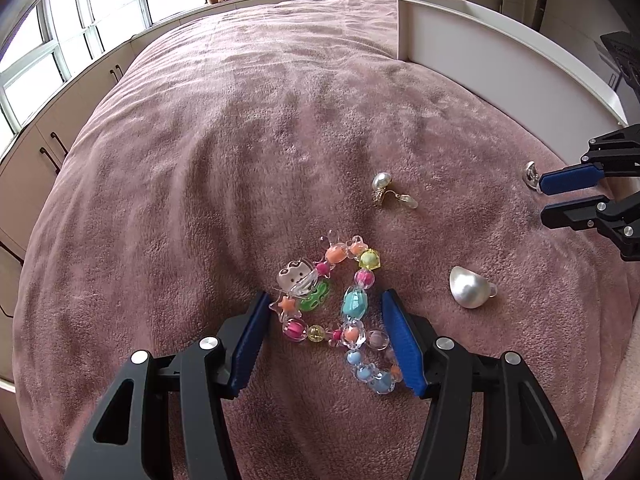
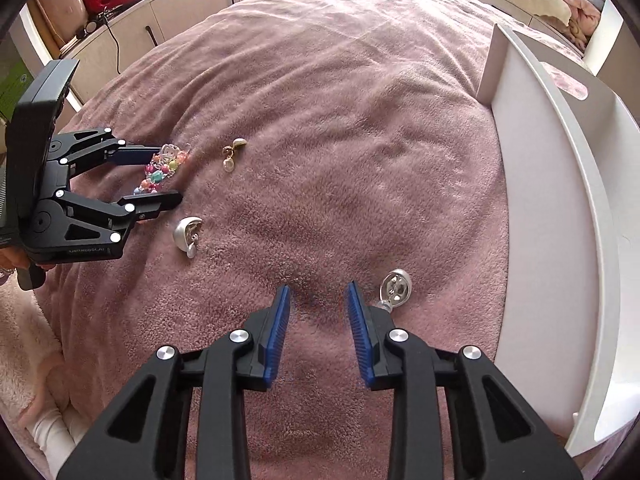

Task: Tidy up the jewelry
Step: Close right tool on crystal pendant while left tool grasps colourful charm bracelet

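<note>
Between the spread left fingers (image 1: 326, 322) lies the bead bracelet (image 1: 340, 312), ungripped, on the bed (image 1: 240, 140). Right fingers (image 2: 318, 292) stand parted, empty, the silver earring (image 2: 395, 286) just outside. Next: close on the bracelet.

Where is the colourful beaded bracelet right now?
In the left wrist view, the colourful beaded bracelet lies on the pink plush blanket between the open fingers of the left hand-held gripper, left of the pearly dome earring.

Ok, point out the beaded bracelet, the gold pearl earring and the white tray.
beaded bracelet (image 1: 352, 304), left wrist view, on the large turquoise bead.
gold pearl earring (image 1: 381, 181), left wrist view, on the round pearl.
white tray (image 2: 532, 208), right wrist view, on its outer side wall.
</note>
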